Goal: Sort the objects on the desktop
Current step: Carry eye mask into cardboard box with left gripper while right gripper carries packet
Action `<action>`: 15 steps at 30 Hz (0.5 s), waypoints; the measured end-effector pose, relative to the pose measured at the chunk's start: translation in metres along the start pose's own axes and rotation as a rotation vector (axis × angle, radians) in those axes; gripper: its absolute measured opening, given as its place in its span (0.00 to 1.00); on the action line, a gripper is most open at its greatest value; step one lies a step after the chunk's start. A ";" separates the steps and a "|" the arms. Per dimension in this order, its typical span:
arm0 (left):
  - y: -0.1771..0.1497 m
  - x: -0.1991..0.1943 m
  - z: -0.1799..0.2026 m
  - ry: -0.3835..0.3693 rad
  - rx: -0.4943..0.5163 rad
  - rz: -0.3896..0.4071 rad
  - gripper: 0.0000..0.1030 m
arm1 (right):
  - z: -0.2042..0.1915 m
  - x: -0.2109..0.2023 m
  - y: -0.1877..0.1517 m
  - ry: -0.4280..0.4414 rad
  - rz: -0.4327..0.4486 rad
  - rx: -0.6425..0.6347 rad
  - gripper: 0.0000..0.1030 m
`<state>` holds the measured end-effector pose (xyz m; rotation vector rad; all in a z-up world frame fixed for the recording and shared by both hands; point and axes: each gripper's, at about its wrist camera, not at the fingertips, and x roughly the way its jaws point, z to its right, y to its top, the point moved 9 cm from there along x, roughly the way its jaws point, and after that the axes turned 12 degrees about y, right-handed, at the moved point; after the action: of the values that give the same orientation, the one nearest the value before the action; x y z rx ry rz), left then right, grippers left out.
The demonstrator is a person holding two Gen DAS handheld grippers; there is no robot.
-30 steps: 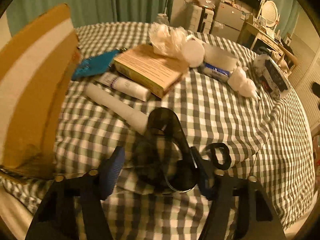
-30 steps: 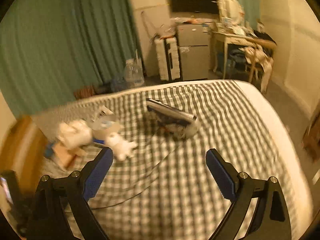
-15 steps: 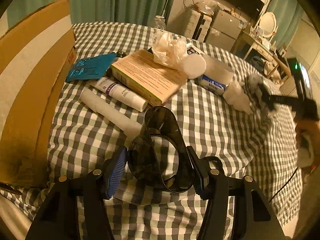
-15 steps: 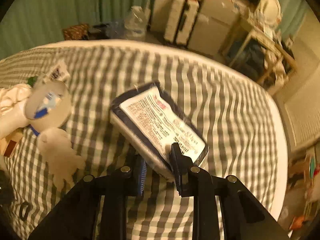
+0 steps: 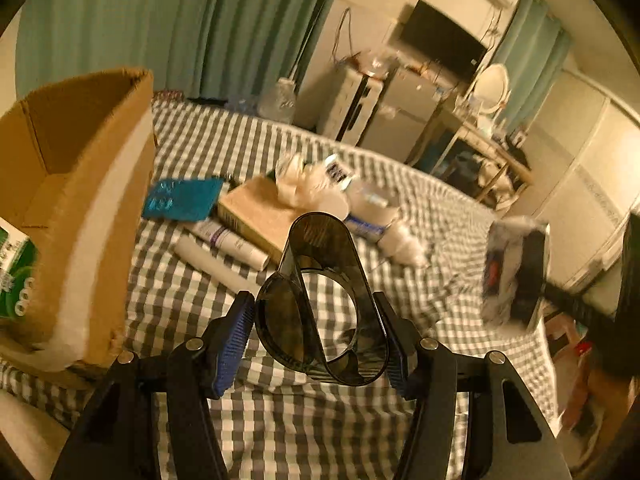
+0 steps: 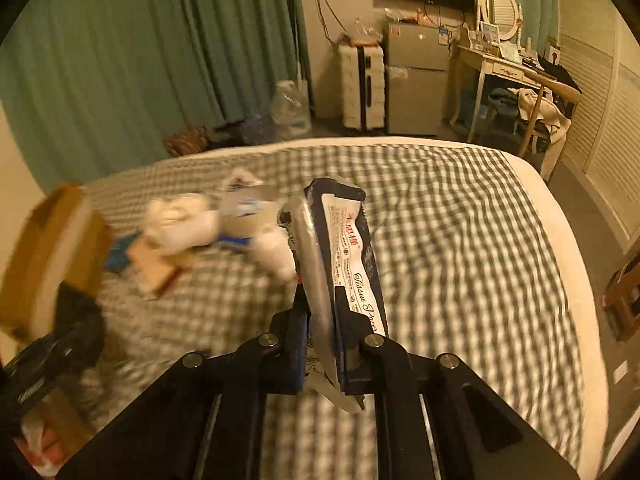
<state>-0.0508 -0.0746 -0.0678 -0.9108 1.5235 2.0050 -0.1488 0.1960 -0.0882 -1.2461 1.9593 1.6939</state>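
Note:
My left gripper (image 5: 316, 340) is shut on a dark smoked-plastic holder (image 5: 324, 300) and holds it above the checked cloth. An open cardboard box (image 5: 68, 208) stands to its left, with a green package (image 5: 12, 272) inside. My right gripper (image 6: 320, 320) is shut on a dark blue tissue paper pack (image 6: 344, 256), lifted off the table. The pack also shows at the right of the left wrist view (image 5: 516, 272). The box shows blurred at the left of the right wrist view (image 6: 52, 256).
On the checked tablecloth (image 5: 400, 420) lie a tan book (image 5: 256, 216), a teal pouch (image 5: 180, 200), two white tubes (image 5: 228, 240), crumpled white tissue (image 5: 300, 184), a white lid and a roll (image 5: 400, 240). Furniture stands beyond the table.
My left gripper lifted the dark holder off the cloth and tilted up. My right gripper closed on the tissue pack and raised it off the table toward the left.

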 end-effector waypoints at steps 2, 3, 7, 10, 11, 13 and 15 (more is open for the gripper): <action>0.007 -0.017 -0.003 -0.016 -0.015 0.021 0.58 | -0.021 -0.014 -0.007 0.030 0.023 0.006 0.10; 0.010 -0.023 -0.003 -0.016 -0.022 0.030 0.58 | -0.032 -0.020 -0.010 0.051 0.030 0.008 0.10; 0.025 -0.053 -0.011 -0.034 -0.049 0.073 0.58 | -0.070 -0.043 -0.016 0.115 0.058 0.003 0.10; 0.036 -0.075 -0.018 -0.010 -0.038 0.114 0.58 | -0.101 -0.058 -0.017 0.166 0.082 -0.012 0.10; 0.041 -0.084 -0.021 -0.006 -0.032 0.130 0.58 | -0.111 -0.062 -0.016 0.189 0.090 -0.015 0.10; 0.048 -0.095 -0.028 0.003 -0.030 0.154 0.58 | -0.131 -0.065 -0.015 0.231 0.094 -0.024 0.10; 0.059 -0.106 -0.038 0.029 -0.025 0.186 0.59 | -0.156 -0.065 -0.013 0.271 0.083 -0.047 0.10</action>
<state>-0.0118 -0.1247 0.0430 -0.8379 1.6566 2.1526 -0.0506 0.0837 -0.0087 -1.5001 2.1609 1.6936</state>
